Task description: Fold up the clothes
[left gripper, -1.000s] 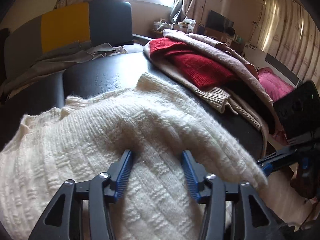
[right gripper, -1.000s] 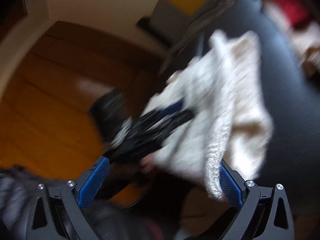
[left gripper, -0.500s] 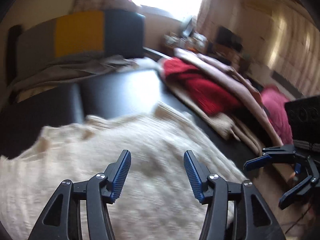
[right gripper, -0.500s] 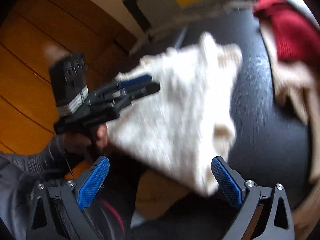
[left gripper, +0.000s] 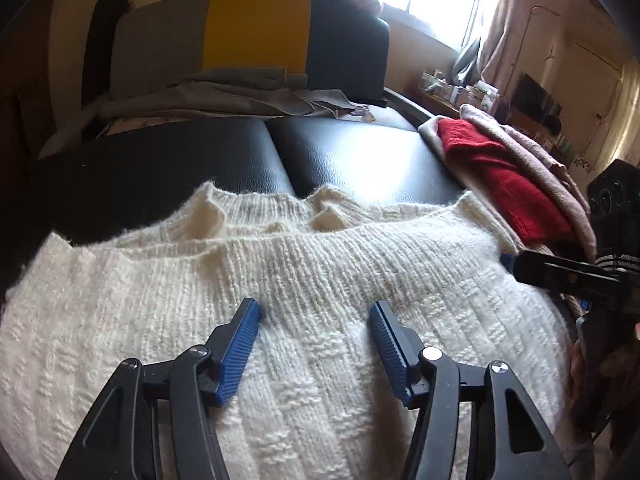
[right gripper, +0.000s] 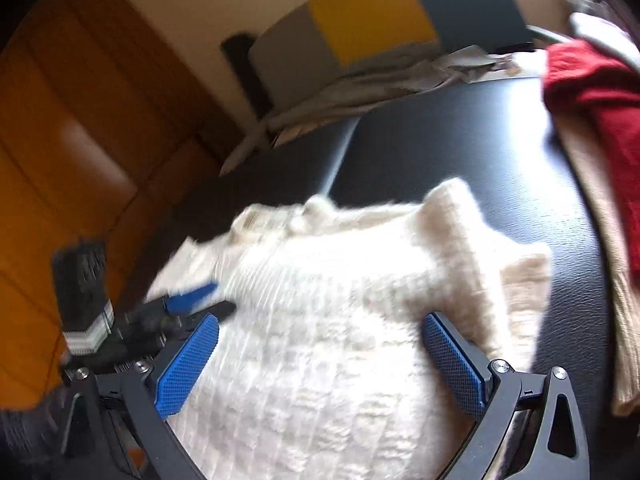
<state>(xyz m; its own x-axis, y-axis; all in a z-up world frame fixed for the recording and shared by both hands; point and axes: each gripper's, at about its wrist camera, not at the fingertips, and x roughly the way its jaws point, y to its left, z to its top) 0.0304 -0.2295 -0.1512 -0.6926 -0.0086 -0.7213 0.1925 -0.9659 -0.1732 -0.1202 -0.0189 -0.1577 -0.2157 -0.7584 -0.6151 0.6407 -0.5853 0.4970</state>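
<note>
We see the cream knit sweater [left gripper: 304, 280] spread on the near part of the black leather seat [left gripper: 360, 160], its ribbed hem edge running left to right just beyond our fingertips. Our left gripper [left gripper: 314, 312] sits over the near middle of the sweater with its jaws released and spread apart, the knit lying between and under the blue pads, nothing pinched. In the right wrist view, which is blurred, our right gripper [right gripper: 320, 328] is likewise released and wide, the sweater [right gripper: 340, 300] filling the gap between its jaws. The left gripper [right gripper: 192, 300] shows there at the sweater's left edge. A red knit garment [left gripper: 500, 172] lies in a pile at the far right, apart from the sweater. A grey cloth [left gripper: 224, 96] lies at the far back.
</note>
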